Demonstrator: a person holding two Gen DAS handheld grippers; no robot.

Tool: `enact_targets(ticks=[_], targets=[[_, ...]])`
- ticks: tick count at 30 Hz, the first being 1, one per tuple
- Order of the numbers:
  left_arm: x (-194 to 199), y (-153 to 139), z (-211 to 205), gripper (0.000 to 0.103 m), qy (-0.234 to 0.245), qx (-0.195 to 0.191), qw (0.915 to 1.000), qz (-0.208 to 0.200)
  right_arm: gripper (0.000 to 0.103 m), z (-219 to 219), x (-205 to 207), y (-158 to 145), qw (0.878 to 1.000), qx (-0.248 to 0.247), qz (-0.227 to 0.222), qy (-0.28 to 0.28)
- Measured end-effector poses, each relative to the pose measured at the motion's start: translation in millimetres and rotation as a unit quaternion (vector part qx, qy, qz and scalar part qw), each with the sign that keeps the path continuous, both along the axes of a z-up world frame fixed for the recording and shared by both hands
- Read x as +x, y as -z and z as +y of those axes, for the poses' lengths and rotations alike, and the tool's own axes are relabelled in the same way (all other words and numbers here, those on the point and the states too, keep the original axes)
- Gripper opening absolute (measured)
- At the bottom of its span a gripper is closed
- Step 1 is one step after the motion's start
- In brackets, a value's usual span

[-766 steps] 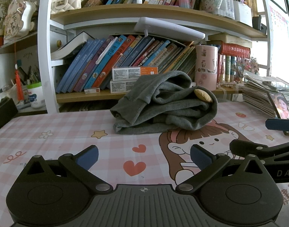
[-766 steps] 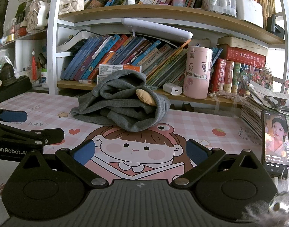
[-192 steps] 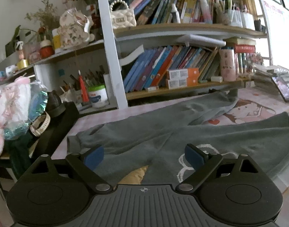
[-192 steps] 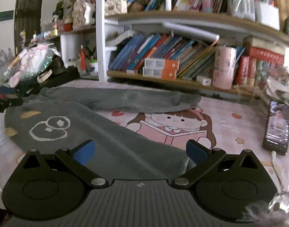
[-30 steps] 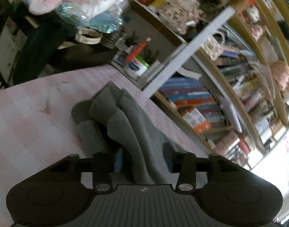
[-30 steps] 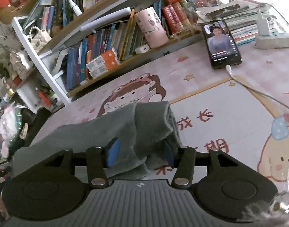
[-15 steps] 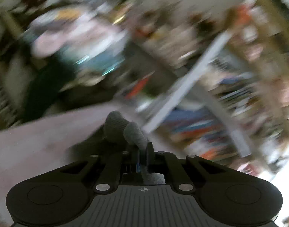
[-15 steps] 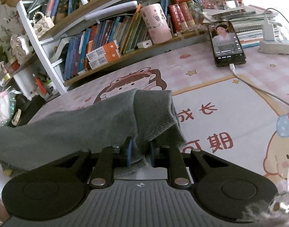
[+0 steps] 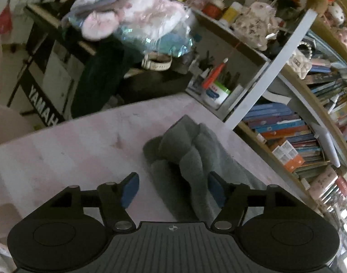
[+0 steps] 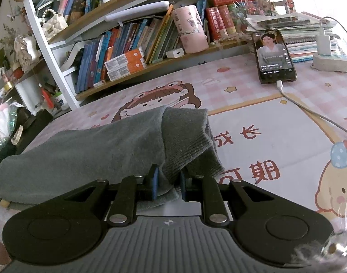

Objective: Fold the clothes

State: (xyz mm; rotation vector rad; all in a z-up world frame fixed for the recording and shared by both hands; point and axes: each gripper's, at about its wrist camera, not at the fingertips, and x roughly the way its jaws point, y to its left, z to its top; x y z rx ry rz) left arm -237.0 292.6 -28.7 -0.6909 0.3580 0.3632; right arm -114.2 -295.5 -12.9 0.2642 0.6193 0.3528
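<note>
My right gripper (image 10: 167,183) pinches the ribbed hem of the grey garment (image 10: 100,150), which lies across the table (image 10: 275,136) by its near edge. My left gripper (image 9: 173,190) is spread, its 2 fingers straddling the bunched fabric.

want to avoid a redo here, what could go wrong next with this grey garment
The left gripper is open around a bunched end of the grey garment, so that end may slump and lose its fold. The right gripper pinches the ribbed cuff; a long pull could sweep fabric toward the charging phone and its cable.
</note>
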Motion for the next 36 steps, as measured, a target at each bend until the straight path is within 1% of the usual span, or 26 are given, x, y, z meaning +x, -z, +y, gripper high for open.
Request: enact_targets(ticks=[2,4,5,6,7,8,9,11,13,15,17,18,20,21,23,24,27,29,32,36], targets=[[4.9,2.0,1.2,0.069,-0.005,-0.002,0.9999,-0.009,0.018,-0.1,0.1,0.3,1.000,0.000,0.000,0.000],[15.6,5.0,4.7,0.067,0.014,-0.031,0.9991,-0.025,0.018,0.0,0.5,0.7,1.000,0.001,0.000,0.001],[20.9,6.6,6.5,0.064,0.023,-0.046,0.9982,-0.033,0.018,0.1,0.7,0.8,1.000,0.001,0.000,0.001],[28.9,8.0,5.7,0.046,0.039,-0.059,0.9969,-0.036,0.018,0.0,0.9,1.0,1.000,0.002,0.001,0.001],[36.8,9.5,4.8,0.036,0.054,-0.072,0.9951,-0.040,0.018,-0.2,1.0,1.1,1.000,0.003,0.001,0.002],[44.8,11.0,4.0,0.022,0.070,-0.085,0.9930,-0.043,0.018,-0.5,1.0,1.1,1.000,0.002,0.001,0.004],[48.1,5.3,-5.4,0.016,0.087,-0.063,0.9929,-0.051,0.018,-0.9,0.9,1.1,1.000,0.001,0.001,0.005],[51.2,-6.7,-24.2,0.013,0.120,-0.023,0.9897,-0.075,0.018,-2.9,-0.2,1.1,1.000,-0.004,-0.002,0.013],[38.8,-18.2,-34.4,0.013,0.136,-0.002,0.9841,-0.114,0.018,-5.6,-0.6,1.4,1.000,-0.004,-0.002,0.019],[26.4,-29.8,-44.6,0.013,0.152,0.018,0.9762,-0.153,0.018,-7.9,-1.3,1.4,1.000,-0.001,0.000,0.022],[25.5,-15.9,-30.4,0.013,0.116,-0.010,0.9872,-0.109,0.018,-8.2,-3.1,1.3,1.000,-0.004,-0.001,0.022],[25.1,-8.9,-23.2,0.013,0.098,-0.024,0.9912,-0.086,0.018,-7.8,-4.1,1.5,1.000,-0.006,-0.003,0.022],[24.4,5.1,-8.9,0.013,0.061,-0.053,0.9959,-0.040,0.018,-6.3,-4.8,1.5,1.000,-0.009,-0.005,0.018],[24.0,10.4,-11.7,0.014,0.064,-0.044,0.9964,-0.035,0.018,-5.7,-4.7,1.4,1.000,-0.010,-0.006,0.018],[23.4,12.3,-17.5,0.014,0.066,-0.024,0.9968,-0.039,0.018,-4.9,-4.1,1.2,1.000,-0.012,-0.006,0.018],[25.3,12.2,-17.3,0.014,0.067,-0.022,0.9969,-0.036,0.018,-5.4,-3.8,1.3,1.000,-0.012,-0.006,0.019],[28.0,11.7,-17.1,0.013,0.072,-0.027,0.9965,-0.035,0.018,-7.7,-3.1,1.8,1.000,-0.009,-0.006,0.023],[28.8,11.9,-22.2,0.013,0.083,-0.026,0.9956,-0.034,0.018,-9.3,-2.4,2.0,0.999,-0.010,-0.007,0.030],[30.7,12.4,-31.9,0.013,0.103,-0.033,0.9934,-0.036,0.018,-12.2,-0.4,1.0,0.998,-0.033,-0.014,0.052],[32.3,10.4,-50.2,0.013,0.129,-0.024,0.9907,-0.037,0.018,-19.4,4.2,-0.4,0.995,-0.052,-0.016,0.078]])
